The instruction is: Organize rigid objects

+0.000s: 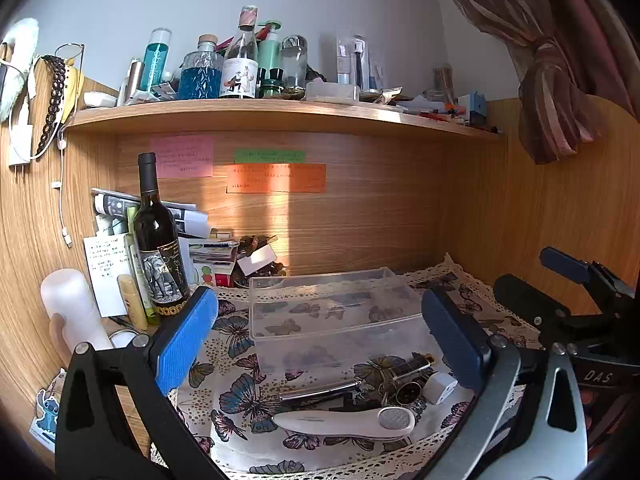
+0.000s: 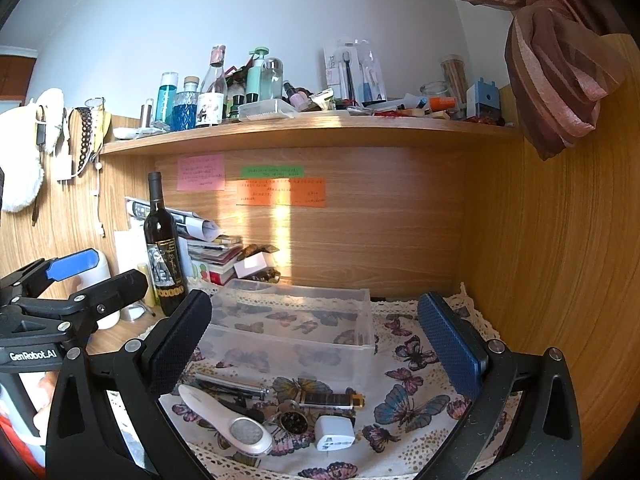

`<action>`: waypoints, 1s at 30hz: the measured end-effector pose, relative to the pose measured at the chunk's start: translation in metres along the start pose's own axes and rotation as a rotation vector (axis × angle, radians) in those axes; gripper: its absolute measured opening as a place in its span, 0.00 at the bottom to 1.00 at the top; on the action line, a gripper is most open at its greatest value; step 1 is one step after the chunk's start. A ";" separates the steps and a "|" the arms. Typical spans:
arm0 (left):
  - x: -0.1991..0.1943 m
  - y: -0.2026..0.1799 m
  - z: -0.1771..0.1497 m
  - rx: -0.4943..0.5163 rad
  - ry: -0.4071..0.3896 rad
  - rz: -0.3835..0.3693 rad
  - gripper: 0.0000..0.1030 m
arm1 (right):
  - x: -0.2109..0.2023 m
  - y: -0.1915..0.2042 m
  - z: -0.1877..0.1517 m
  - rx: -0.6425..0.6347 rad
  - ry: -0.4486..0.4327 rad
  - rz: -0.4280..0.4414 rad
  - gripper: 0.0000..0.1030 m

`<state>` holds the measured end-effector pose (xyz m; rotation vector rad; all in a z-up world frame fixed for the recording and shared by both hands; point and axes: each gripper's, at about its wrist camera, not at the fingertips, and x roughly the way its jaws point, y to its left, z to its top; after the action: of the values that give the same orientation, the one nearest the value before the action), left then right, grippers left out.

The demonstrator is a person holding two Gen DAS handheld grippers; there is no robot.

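Note:
A clear plastic box stands empty on the butterfly cloth. In front of it lie a white handheld device with a round grille, a silver pen-like rod, a dark tube with a gold cap, a white plug adapter and a small round dark object. My left gripper is open above them, holding nothing. My right gripper is open too, empty, above the same group.
A dark wine bottle stands left of the box with papers, tubes and a white cylinder. A crowded shelf runs above. Wooden walls close the back and right. A curtain hangs at upper right.

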<state>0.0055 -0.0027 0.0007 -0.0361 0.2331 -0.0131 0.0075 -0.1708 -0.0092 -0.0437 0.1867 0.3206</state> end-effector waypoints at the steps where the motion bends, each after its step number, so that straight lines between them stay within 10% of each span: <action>1: 0.000 0.000 0.000 0.001 -0.001 0.000 1.00 | 0.000 0.000 0.000 -0.001 0.001 0.000 1.00; 30: -0.004 -0.002 -0.001 -0.003 -0.006 -0.007 1.00 | 0.000 -0.001 0.000 0.001 0.000 0.000 1.00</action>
<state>0.0015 -0.0042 0.0006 -0.0403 0.2273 -0.0194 0.0076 -0.1723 -0.0089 -0.0426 0.1873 0.3203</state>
